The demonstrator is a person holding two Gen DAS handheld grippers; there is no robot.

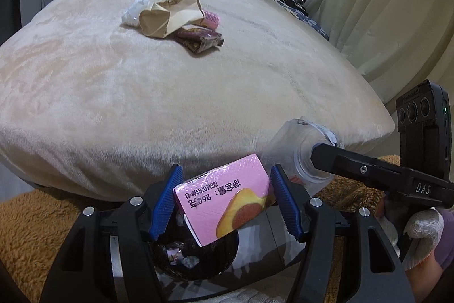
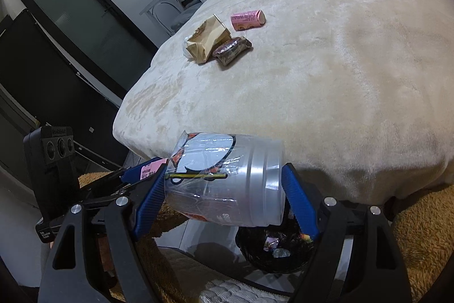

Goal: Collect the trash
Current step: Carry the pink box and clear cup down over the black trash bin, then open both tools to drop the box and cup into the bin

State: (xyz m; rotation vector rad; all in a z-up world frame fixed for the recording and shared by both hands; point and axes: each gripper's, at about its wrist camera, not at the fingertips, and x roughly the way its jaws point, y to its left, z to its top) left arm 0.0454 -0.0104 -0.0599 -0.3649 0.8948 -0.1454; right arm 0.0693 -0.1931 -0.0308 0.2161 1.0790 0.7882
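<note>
The left gripper [image 1: 224,203] was clamped on a pink carton [image 1: 227,203], its blue pads pressed to the carton's two sides, and it hung directly above the dark mouth of the bin [image 1: 195,254], where scraps already lay. The right gripper [image 2: 227,195] gripped a clear plastic cup [image 2: 227,178] lying sideways between its pads, likewise over the bin [image 2: 278,252]. Both tools pointed forward and somewhat down, just off the near edge of the bed [image 1: 170,93], close beside each other; in the left view the right tool reached in from the right, the person's gloved hand [image 1: 420,232] behind it. The step in hand appeared to be the drop: both pieces carried and poised for release. The next move would call for spreading each pair of jaws so carton and cup fall inside the rim, the cup perhaps needing a tilt to clear it. More trash waited well back on the bed: a brown paper bag [image 1: 170,16], a dark wrapper [image 1: 198,40], a second pink box [image 2: 247,19] and a crumpled white plastic piece [image 1: 134,12].
</note>
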